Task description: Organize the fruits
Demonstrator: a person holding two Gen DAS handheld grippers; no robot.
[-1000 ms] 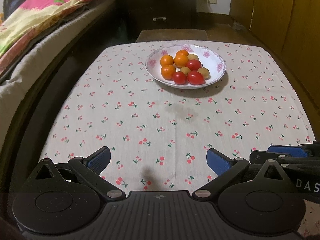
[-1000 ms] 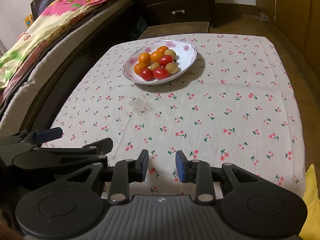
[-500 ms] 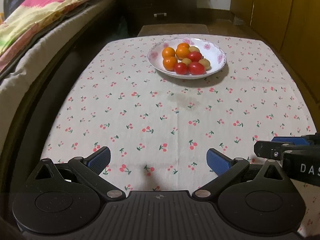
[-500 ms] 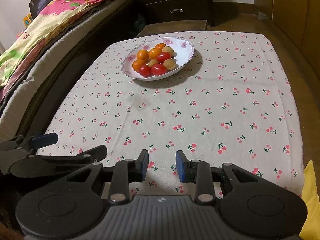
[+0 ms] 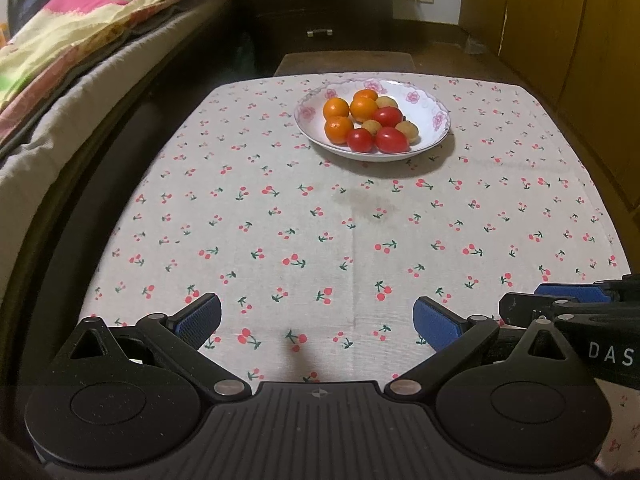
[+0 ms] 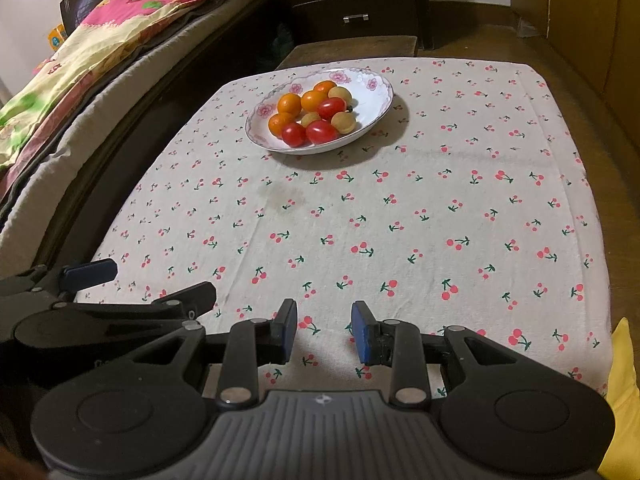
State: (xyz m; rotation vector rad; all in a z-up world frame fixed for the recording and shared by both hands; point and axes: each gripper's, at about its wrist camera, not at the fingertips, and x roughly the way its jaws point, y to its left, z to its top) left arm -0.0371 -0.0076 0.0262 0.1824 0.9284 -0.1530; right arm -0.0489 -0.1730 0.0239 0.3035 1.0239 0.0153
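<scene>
A white porcelain bowl with pink flower prints on its rim (image 5: 434,114) stands on the desk, which is covered by a pale cloth printed with small red cherries (image 5: 352,240). The bowl sits near the far edge of the desk, roughly midway between its far corners and a little toward the bed side in the right wrist view. Inside it lie small round orange citrus fruits (image 5: 336,108), glossy red cherry tomatoes (image 5: 392,139) and pale yellow-brown round fruits (image 5: 408,130), heaped together and touching one another. The rest of the cloth is bare apart from a faint darker stain (image 5: 360,200) just in front of the bowl.

The left hand-held gripper (image 5: 316,318) hovers over the near edge of the desk, tilted downward, its blue-padded fingers (image 5: 198,318) spread wide apart with nothing between them. The right hand-held gripper (image 6: 324,332) hangs just beside it over the same near edge, also angled down; its fingers stand close together with a narrow gap, and only cloth shows between the pads. Both are well apart from the bowl.

A bed with a pink and yellow quilt (image 6: 100,52) runs along the left edge of the desk, and a dark wooden drawer chest (image 6: 352,0) stands beyond the far edge.
</scene>
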